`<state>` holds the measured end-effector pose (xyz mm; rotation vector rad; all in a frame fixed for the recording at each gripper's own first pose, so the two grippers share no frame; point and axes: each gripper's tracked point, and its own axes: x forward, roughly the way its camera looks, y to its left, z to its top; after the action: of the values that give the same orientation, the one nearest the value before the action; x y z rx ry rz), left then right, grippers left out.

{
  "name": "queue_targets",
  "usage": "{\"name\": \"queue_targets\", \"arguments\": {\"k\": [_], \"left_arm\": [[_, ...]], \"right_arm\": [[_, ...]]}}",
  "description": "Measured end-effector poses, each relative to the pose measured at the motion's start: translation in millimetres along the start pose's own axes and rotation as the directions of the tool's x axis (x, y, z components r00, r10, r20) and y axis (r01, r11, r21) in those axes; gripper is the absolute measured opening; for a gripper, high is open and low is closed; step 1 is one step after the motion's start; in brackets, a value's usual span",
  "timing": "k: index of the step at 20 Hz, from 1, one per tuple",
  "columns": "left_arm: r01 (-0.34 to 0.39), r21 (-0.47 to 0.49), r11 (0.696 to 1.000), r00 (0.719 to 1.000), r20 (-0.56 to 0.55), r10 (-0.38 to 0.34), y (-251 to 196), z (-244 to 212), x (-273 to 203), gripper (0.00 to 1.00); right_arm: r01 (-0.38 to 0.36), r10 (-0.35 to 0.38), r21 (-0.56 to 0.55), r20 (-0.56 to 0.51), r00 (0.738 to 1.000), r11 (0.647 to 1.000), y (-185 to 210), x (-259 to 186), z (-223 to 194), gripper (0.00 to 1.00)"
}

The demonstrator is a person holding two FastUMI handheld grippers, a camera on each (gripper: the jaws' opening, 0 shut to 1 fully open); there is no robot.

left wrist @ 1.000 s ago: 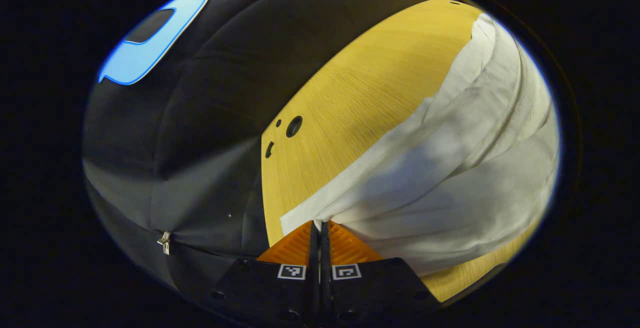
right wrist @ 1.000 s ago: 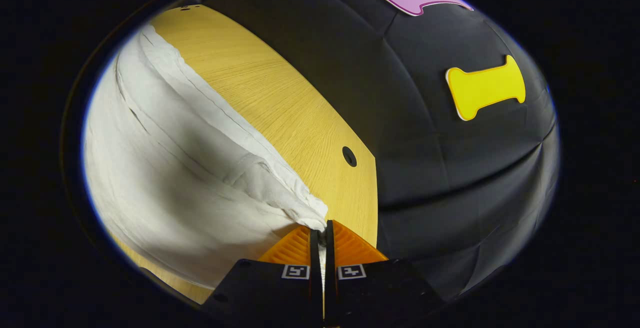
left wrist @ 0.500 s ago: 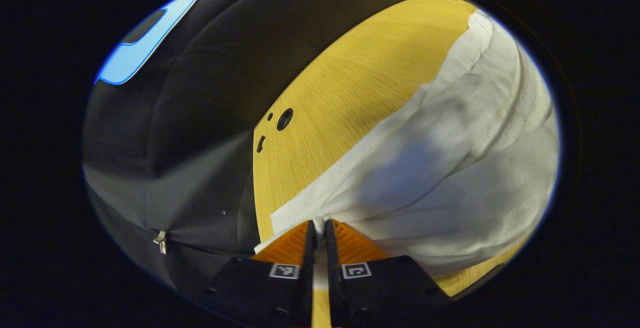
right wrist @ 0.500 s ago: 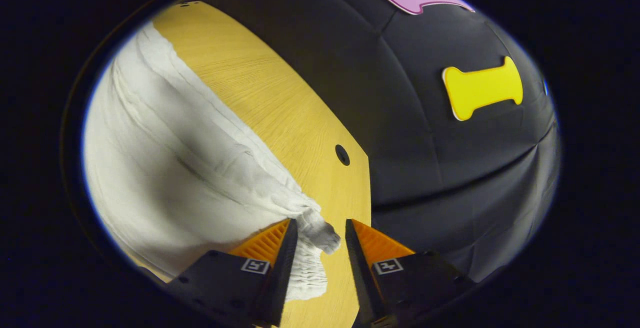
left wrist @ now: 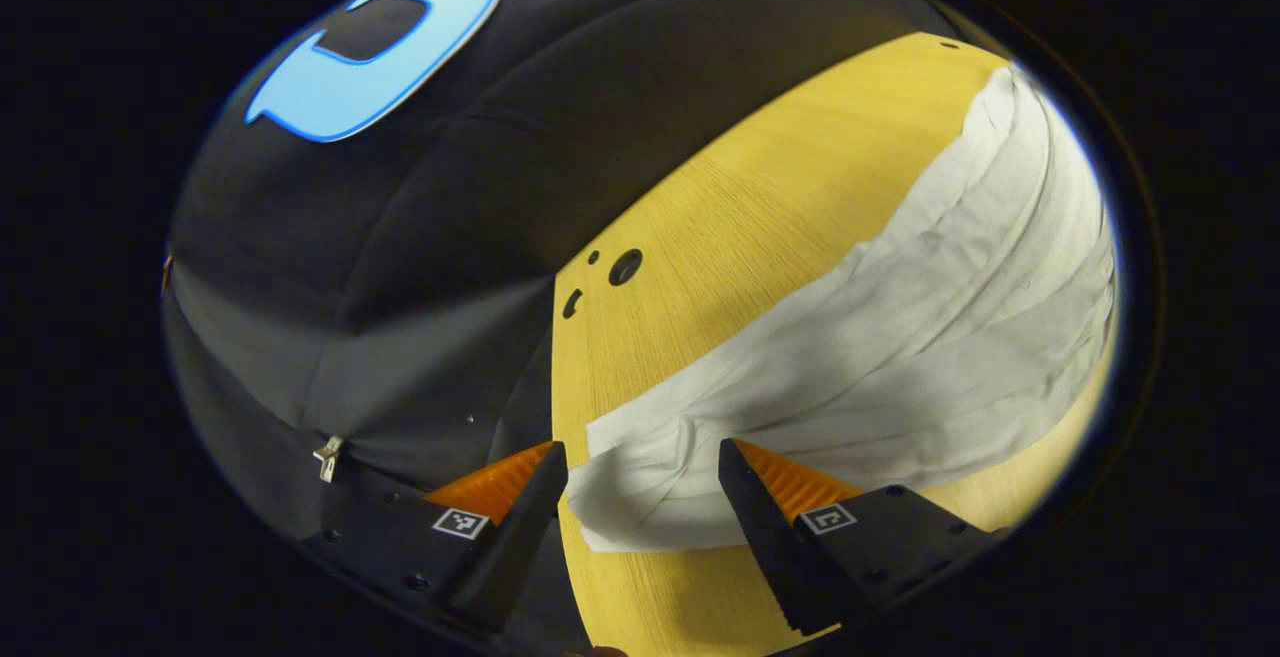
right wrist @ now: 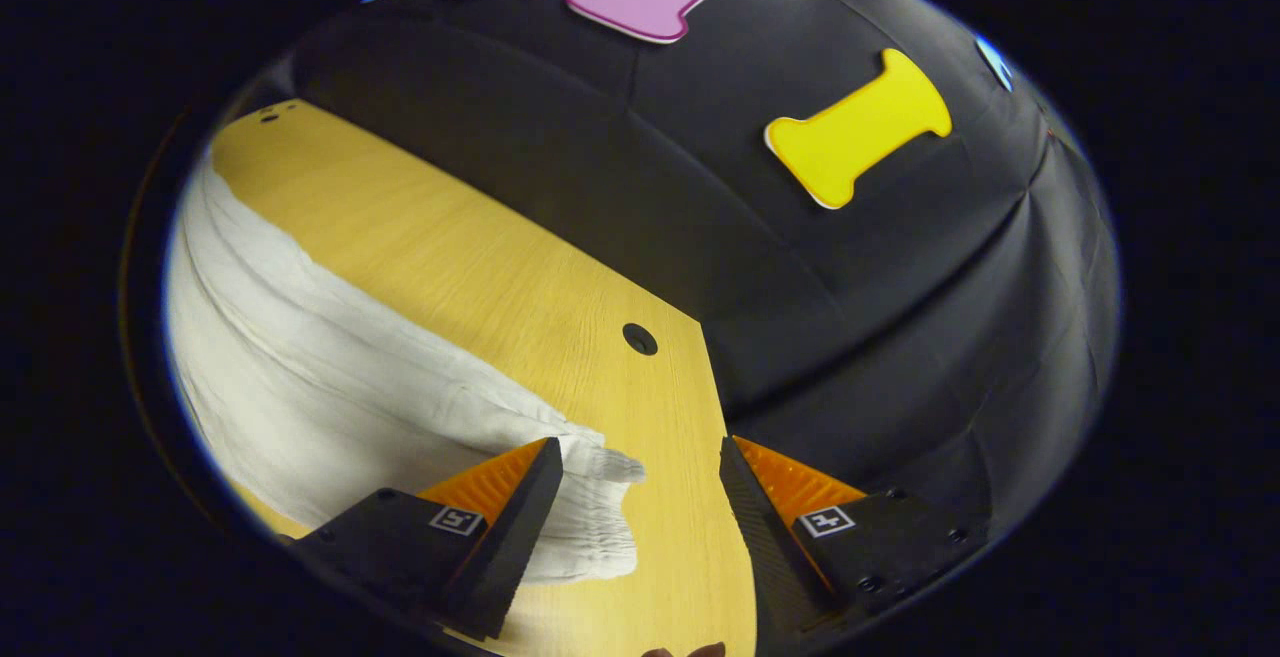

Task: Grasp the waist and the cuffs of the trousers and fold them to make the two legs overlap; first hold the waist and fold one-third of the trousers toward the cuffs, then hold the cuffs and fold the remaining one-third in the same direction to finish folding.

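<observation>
A: Where are the white trousers (left wrist: 900, 337) lying?

B: Flat on the wooden worktop (left wrist: 760, 207), stretched along it and creased in long folds. In the left gripper view one end of the cloth lies close to the worktop's short edge, the one with the small round holes (left wrist: 624, 266) near its far corner. The cloth runs away from that edge toward the far end of the worktop.

A: And the left hand-held gripper (left wrist: 640, 462)?

B: Its fingers are spread wide apart, one on each side of that end of the trousers. Neither finger presses on the cloth; the corner of the fabric sits in the gap between them.

A: What about the other end?

B: In the right gripper view the trousers (right wrist: 330, 387) end in a gathered, elastic-looking band (right wrist: 590, 527), which I take to be the waist. It lies near the worktop's (right wrist: 480, 277) other short edge, where a single round hole (right wrist: 640, 339) shows.

A: Is the right hand-held gripper (right wrist: 635, 462) holding that band?

B: No. Its fingers stand wide apart too. The gathered band lies just beside the finger on the left of that view, partly behind it, with bare wood showing in most of the gap.
</observation>
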<state>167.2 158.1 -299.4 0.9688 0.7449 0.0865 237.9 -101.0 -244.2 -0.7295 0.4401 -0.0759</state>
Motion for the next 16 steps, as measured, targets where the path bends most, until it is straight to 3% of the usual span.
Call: {"name": "queue_targets", "arguments": {"k": [4,6,8,9,10,13,14,16], "left_arm": [[0.021,-0.119,0.993,1.0,0.022,-0.018,-0.9,-1.6,-25.4,0.96],[0.044,-0.192,0.98,0.999,0.025,-0.04,-5.4,-5.7,-36.5,0.97],[0.08,-0.321,0.944,0.997,0.033,-0.073,-11.6,-5.7,-42.5,0.97],[0.103,-0.415,0.904,0.995,0.036,-0.097,-15.1,-5.3,-43.1,0.97],[0.129,-0.521,0.844,0.991,0.044,-0.124,-18.4,-5.1,-44.3,0.97],[0.19,-0.75,0.633,0.98,0.103,-0.172,-15.5,8.7,-48.3,0.98],[0.209,-0.787,0.58,0.975,0.122,-0.185,-15.1,14.4,-47.5,0.98],[0.228,-0.824,0.519,0.968,0.135,-0.21,-18.6,18.4,-49.3,0.96]], "right_arm": [[0.016,0.005,0.277,-0.072,0.997,0.961,-4.6,-31.8,-4.3,0.98],[0.025,0.027,0.442,-0.112,0.993,0.897,2.1,-38.0,-13.0,0.98],[0.048,0.067,0.594,-0.171,0.983,0.803,10.9,-34.0,-35.0,0.98],[0.076,0.07,0.637,-0.201,0.977,0.767,14.8,-32.4,-47.6,0.98],[0.096,0.078,0.669,-0.226,0.971,0.737,17.9,-35.0,-56.7,0.98],[0.135,0.129,0.746,-0.284,0.95,0.652,34.0,-33.7,-79.0,0.99],[0.15,0.147,0.777,-0.298,0.943,0.612,37.7,-33.2,-85.3,0.99],[0.191,0.182,0.834,-0.326,0.928,0.517,48.4,-28.0,-98.7,0.99]]}}
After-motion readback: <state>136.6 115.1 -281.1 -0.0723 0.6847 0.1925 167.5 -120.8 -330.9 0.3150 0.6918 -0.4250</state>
